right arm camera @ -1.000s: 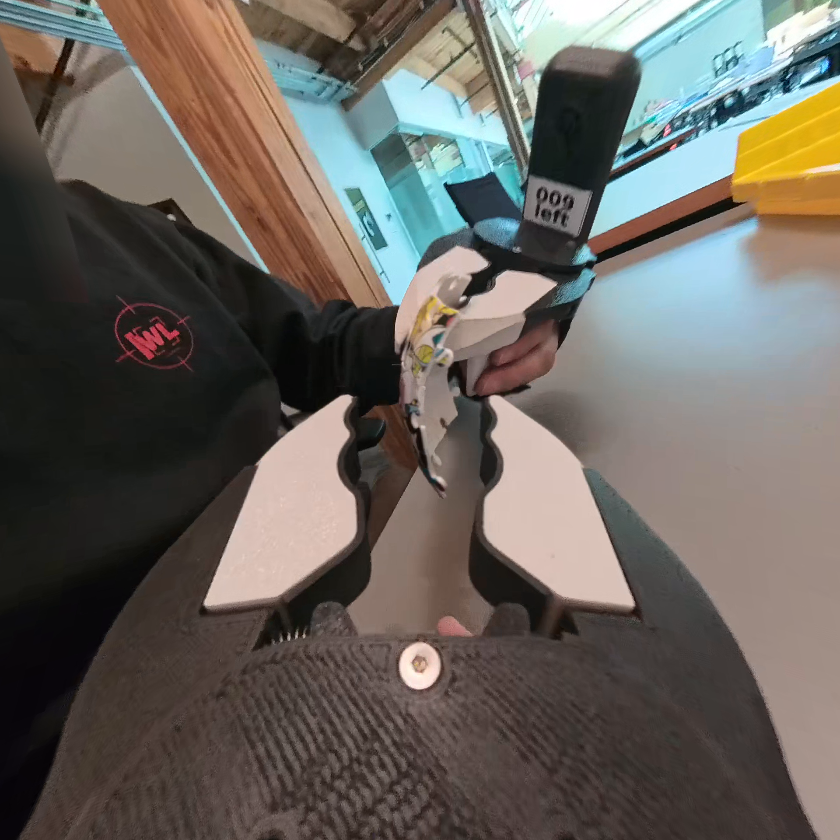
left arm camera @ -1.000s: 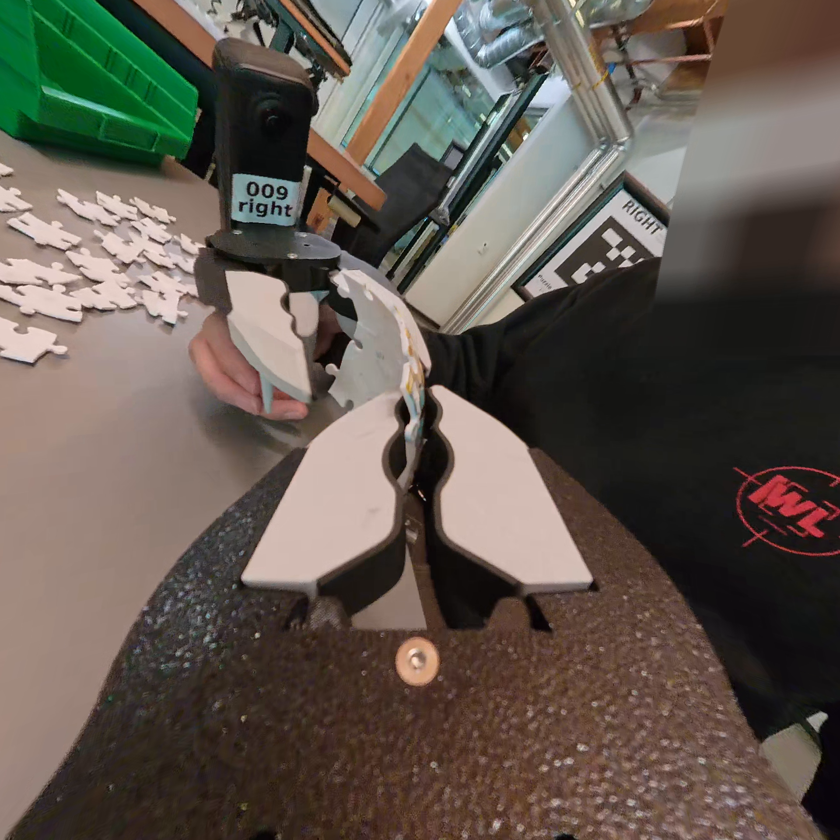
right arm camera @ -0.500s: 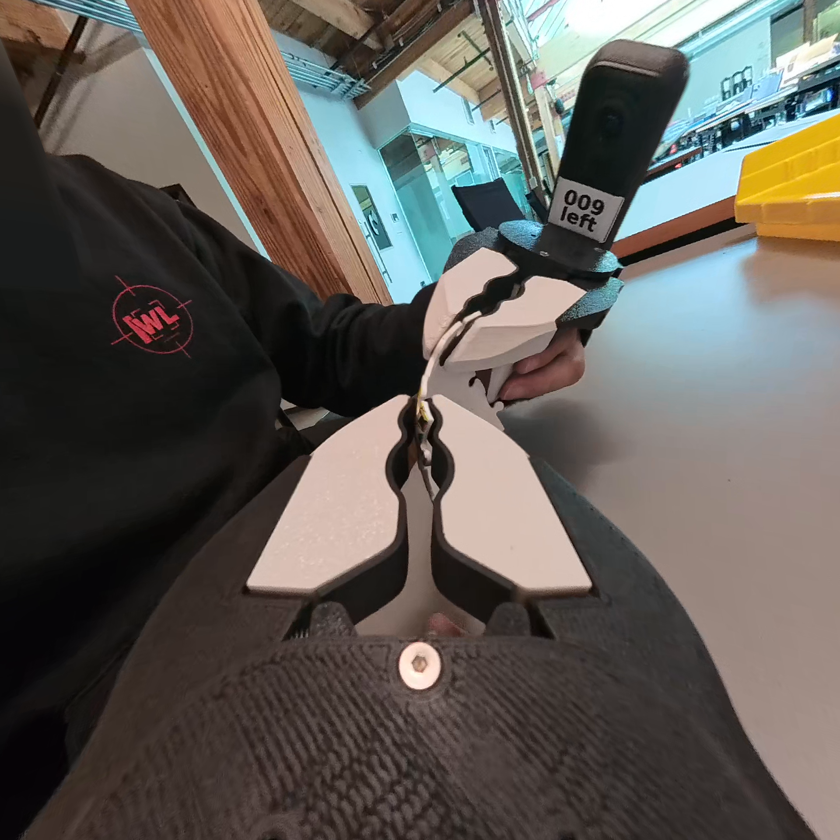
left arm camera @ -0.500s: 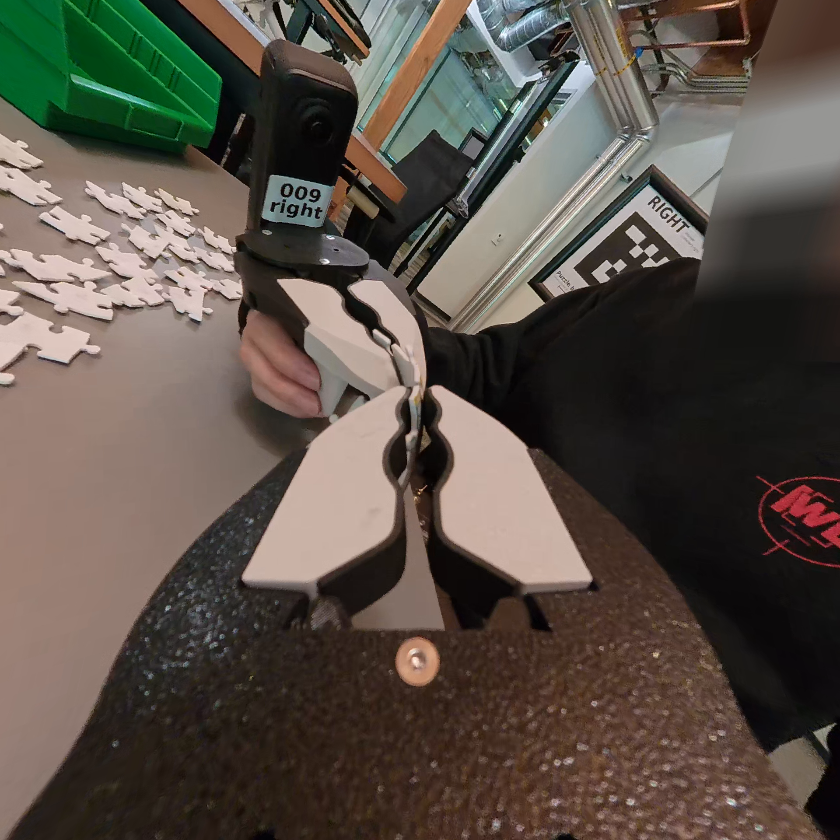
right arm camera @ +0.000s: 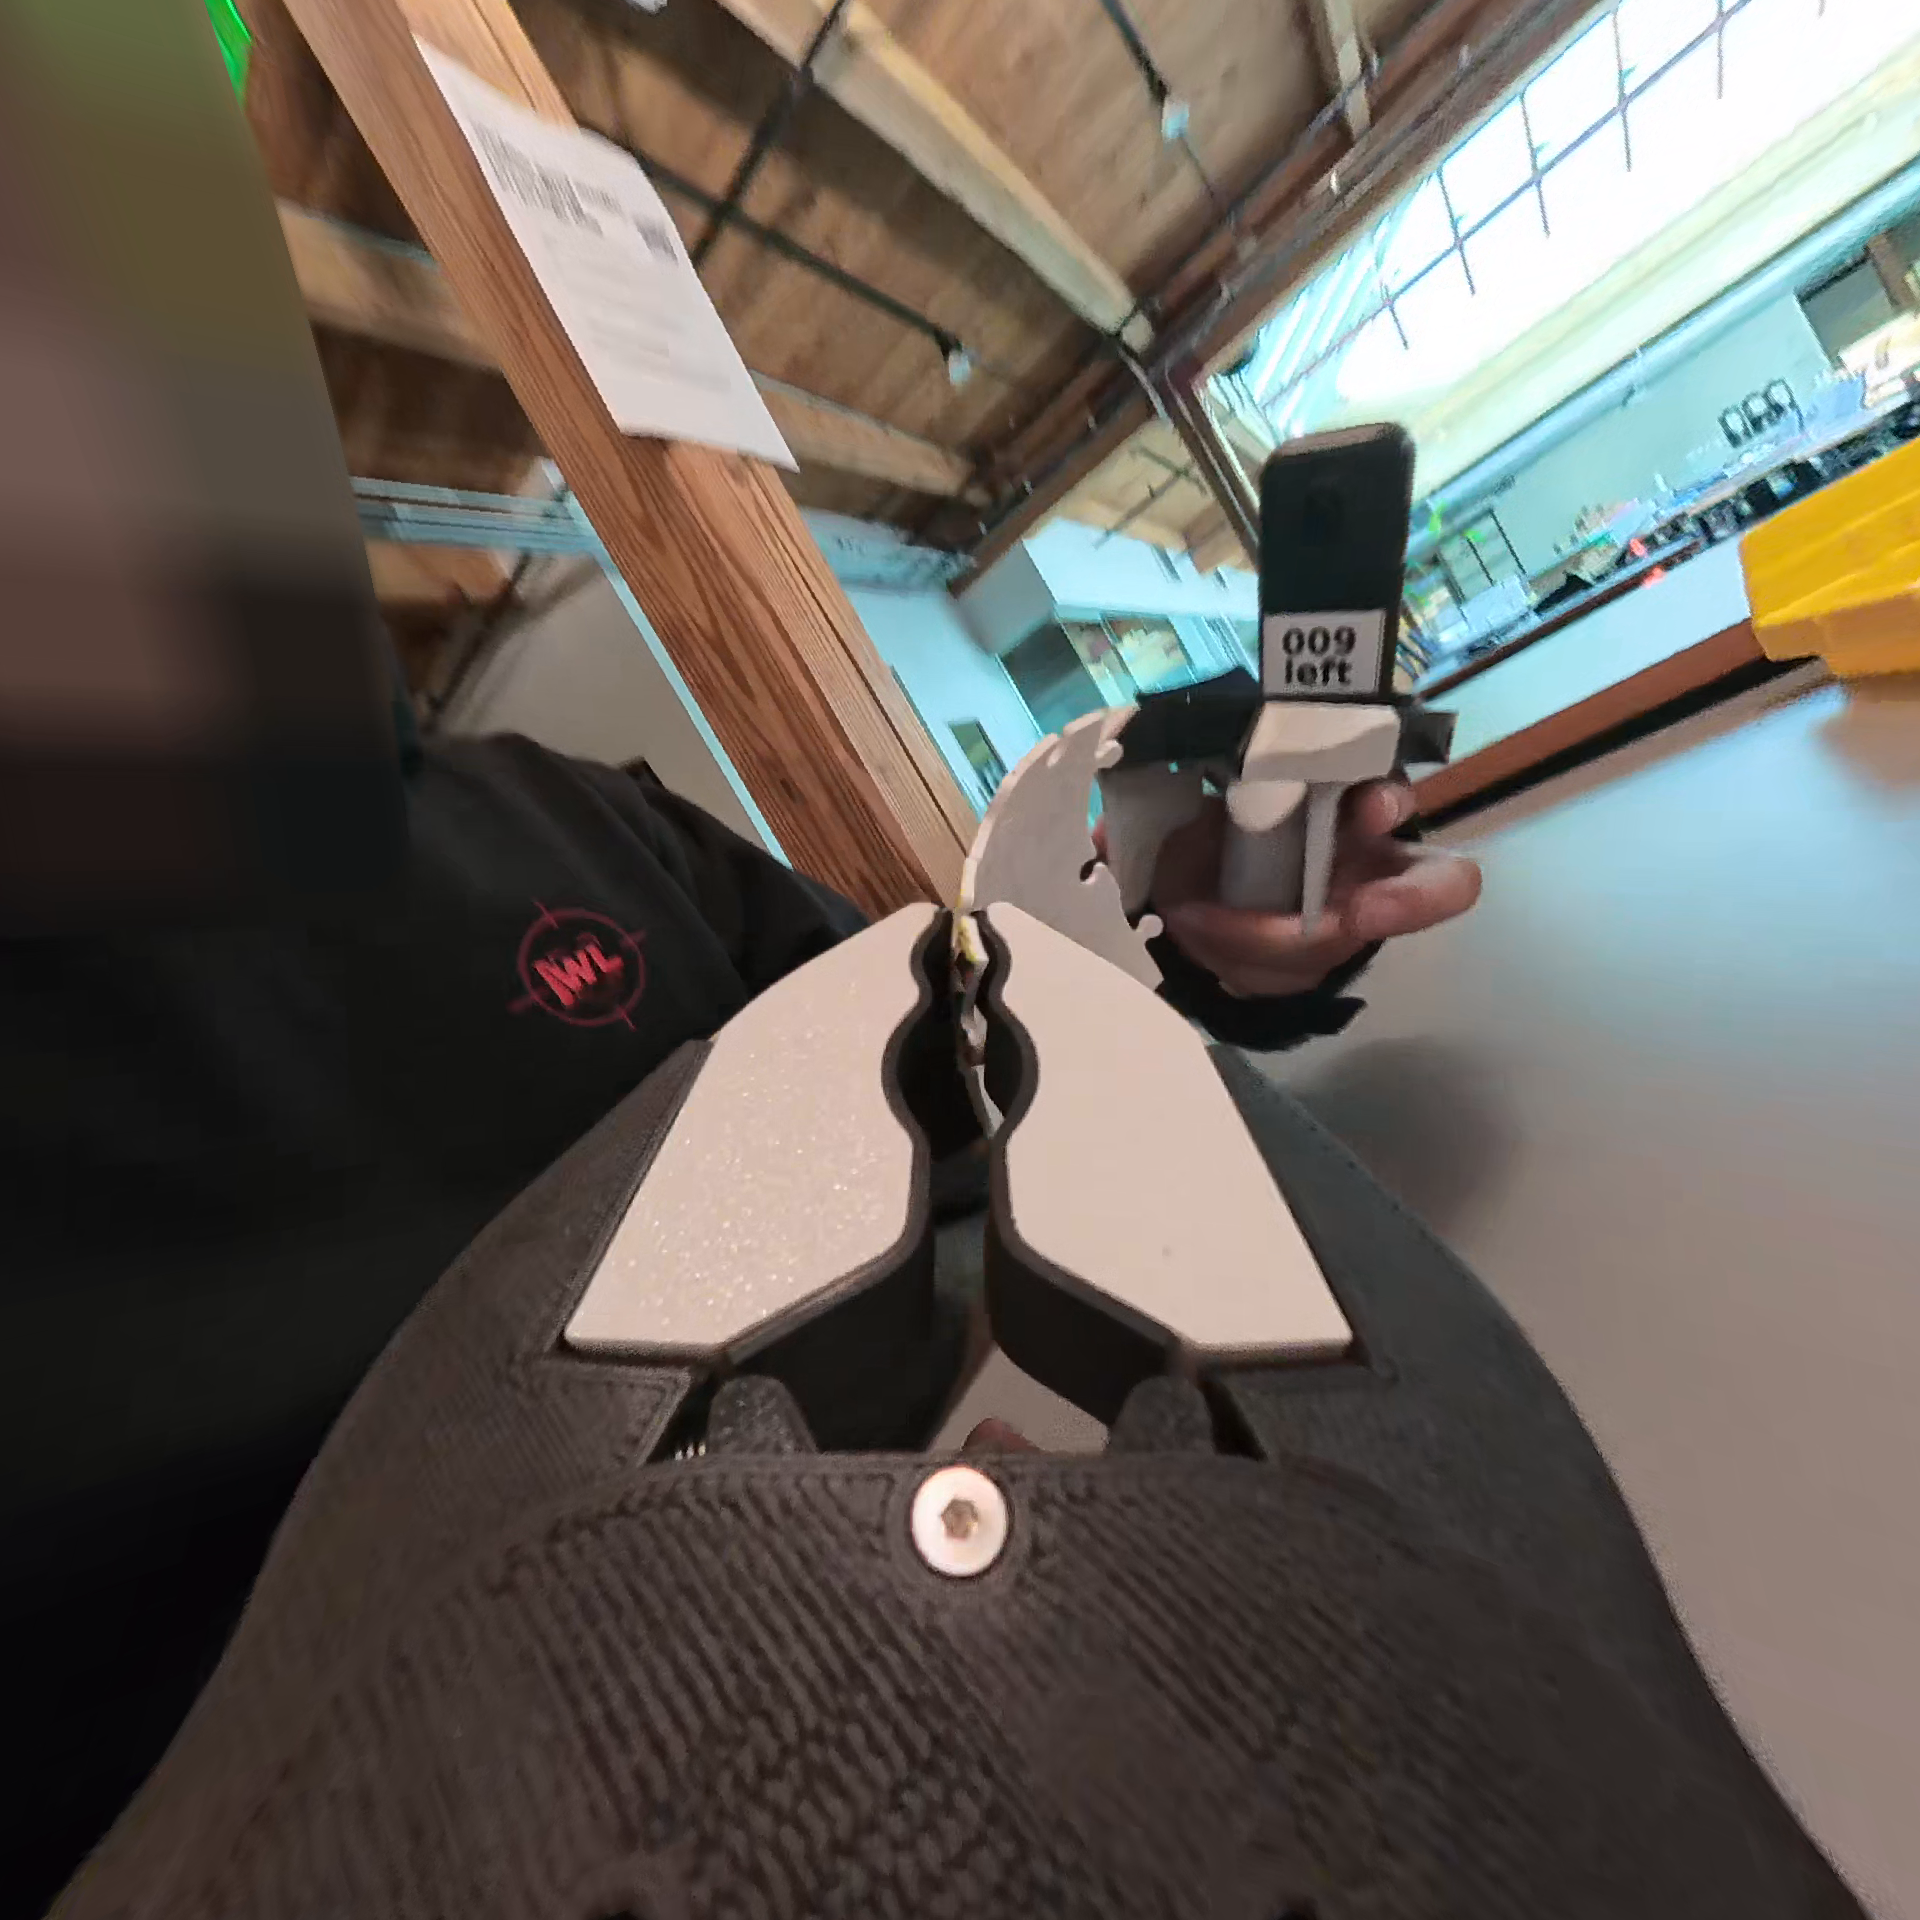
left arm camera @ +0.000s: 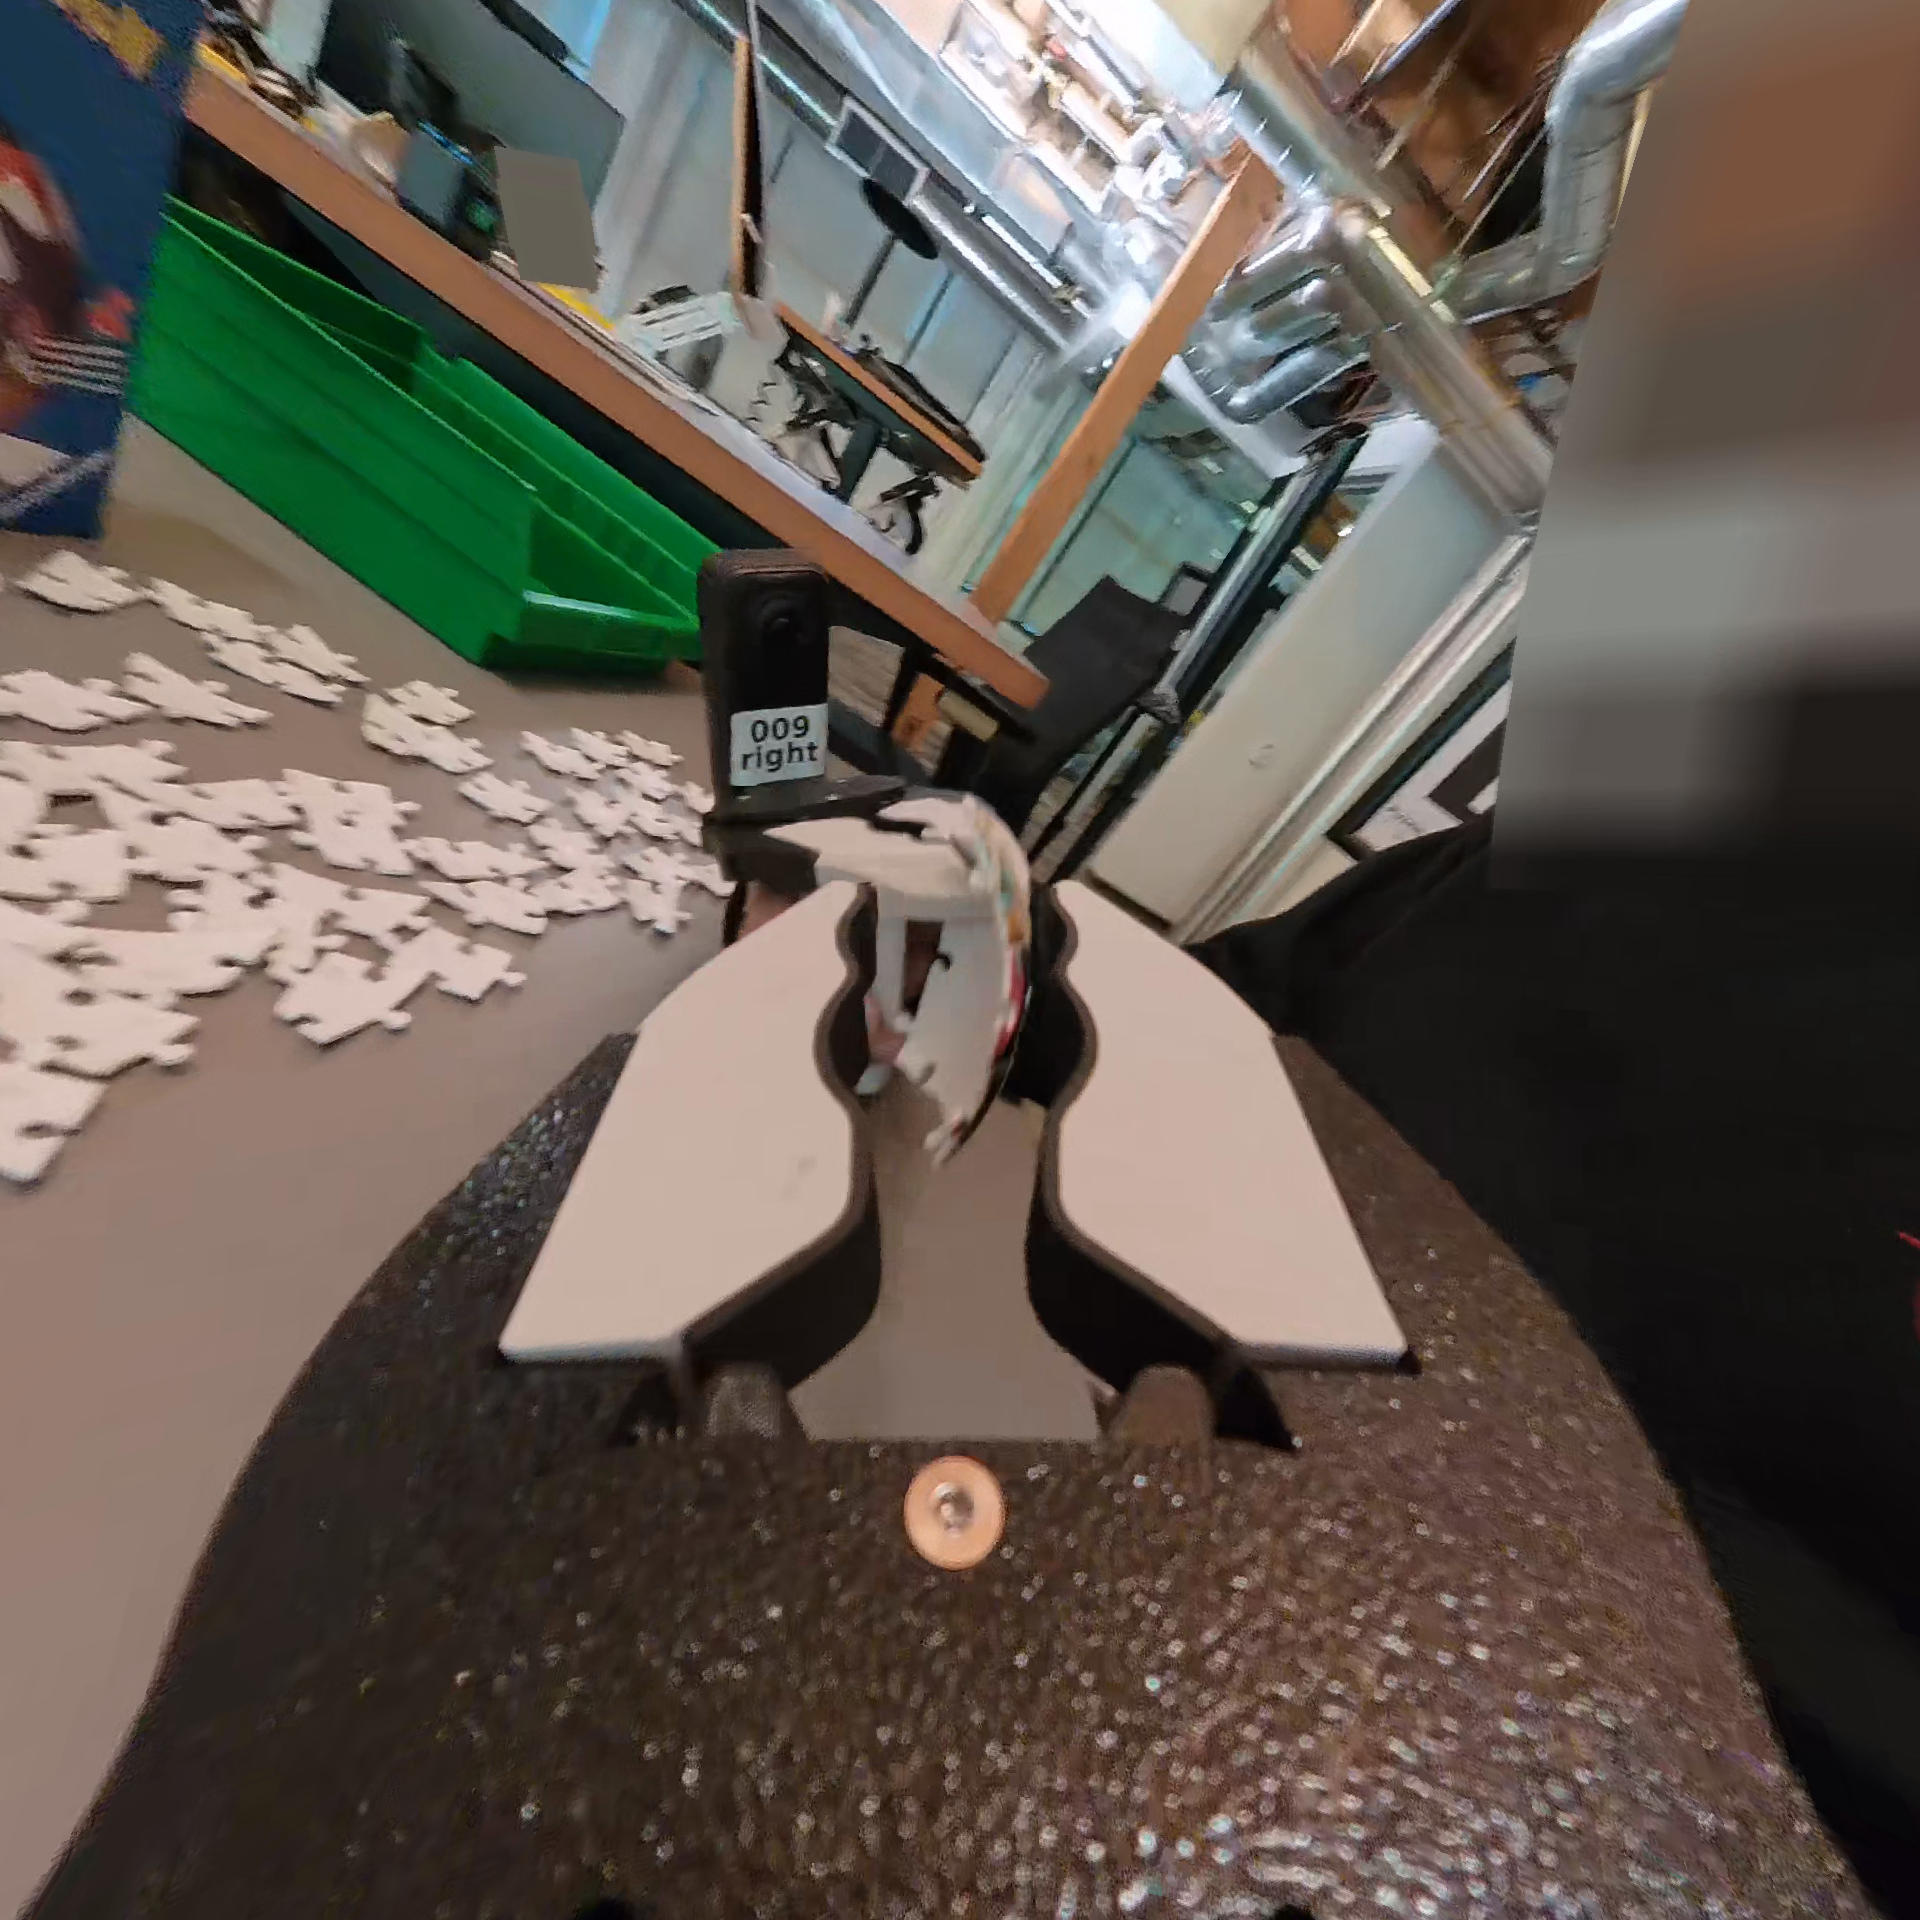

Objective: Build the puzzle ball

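A curved strip of joined puzzle-ball pieces (right arm camera: 1039,862), white on the back with colour print on the other side, is clamped at one end in my right gripper (right arm camera: 964,925), which is shut on it. In the left wrist view the strip (left arm camera: 966,997) hangs in the gap between the spread fingers of my left gripper (left arm camera: 951,914), which is open and does not clamp it. The right gripper (left arm camera: 914,862) shows just beyond. In the right wrist view the left gripper (right arm camera: 1216,842) sits beyond the strip, held in a hand.
Many loose white puzzle pieces (left arm camera: 312,862) lie scattered on the grey table (left arm camera: 208,1299) at left. Green bins (left arm camera: 416,499) and a blue box (left arm camera: 52,260) stand behind them. A yellow bin (right arm camera: 1839,582) stands far right. The person's black sleeve (left arm camera: 1558,1039) is close at right. My hands' fingertips stand some 6 cm from each other.
My left gripper has opened and let go of the strip. My right gripper has stayed shut on the strip and now holds it alone.
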The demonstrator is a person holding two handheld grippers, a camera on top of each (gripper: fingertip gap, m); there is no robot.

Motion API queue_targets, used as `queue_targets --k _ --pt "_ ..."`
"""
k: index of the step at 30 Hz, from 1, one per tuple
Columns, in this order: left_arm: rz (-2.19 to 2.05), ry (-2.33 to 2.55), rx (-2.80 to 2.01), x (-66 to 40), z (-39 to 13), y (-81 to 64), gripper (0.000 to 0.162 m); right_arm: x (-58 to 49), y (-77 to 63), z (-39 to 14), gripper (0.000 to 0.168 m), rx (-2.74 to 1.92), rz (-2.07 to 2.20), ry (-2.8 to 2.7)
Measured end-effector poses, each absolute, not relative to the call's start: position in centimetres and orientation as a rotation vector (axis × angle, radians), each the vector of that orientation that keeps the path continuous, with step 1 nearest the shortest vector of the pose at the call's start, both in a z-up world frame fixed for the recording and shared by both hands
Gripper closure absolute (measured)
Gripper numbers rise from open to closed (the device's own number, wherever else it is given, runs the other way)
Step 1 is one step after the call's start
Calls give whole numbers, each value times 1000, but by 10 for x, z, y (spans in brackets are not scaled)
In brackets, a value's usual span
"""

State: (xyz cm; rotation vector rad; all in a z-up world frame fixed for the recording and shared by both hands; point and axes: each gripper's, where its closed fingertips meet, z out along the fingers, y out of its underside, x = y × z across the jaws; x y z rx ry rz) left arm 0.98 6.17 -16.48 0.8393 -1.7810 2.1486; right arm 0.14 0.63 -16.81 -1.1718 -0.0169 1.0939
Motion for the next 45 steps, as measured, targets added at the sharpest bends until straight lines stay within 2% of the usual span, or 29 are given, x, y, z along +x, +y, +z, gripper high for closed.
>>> queue_targets --k 4,7,8,16,17,19,20,24,26,28,34,37,44,45 --pt "2073 -1902 760 -5 -178 53 127 10 3 -166 165 -1098 1183 50" --pt "1962 -2058 724 -11 -192 38 106 7 4 -166 165 -1101 1212 44" --pt "1911 -2129 710 -12 -199 34 104 5 5 -166 165 -1111 1218 44" --pt "1766 -2143 485 -30 -205 12 138 -3 6 -171 164 -1160 1296 56" --pt "1769 -2115 481 -31 -203 12 136 -4 4 -169 164 -1151 1316 48" --pt "1790 -2098 487 -29 -200 14 118 -4 -1 -168 164 -1150 1348 44" --pt "1810 -2109 492 -27 -198 17 114 -1 -2 -169 164 -1159 1341 56" --pt "1895 -2272 693 10 -195 48 109 15 -8 -169 165 -1121 1143 14" --pt "1850 -2477 1001 51 -206 82 115 19 -18 -160 165 -1035 1095 -45" --pt "1644 -2738 1233 86 -227 119 115 23 -22 -156 165 -1008 987 -80" --pt "960 -3199 1067 127 -289 141 114 32 -25 -156 165 -1048 632 -148" --pt "848 -3186 1088 144 -308 136 117 31 -23 -157 165 -1070 563 -167" --pt "865 -2963 1331 160 -314 133 123 30 -22 -158 165 -1073 588 -167" --pt "861 -2957 1360 162 -314 136 130 29 -22 -158 165 -1072 597 -170"
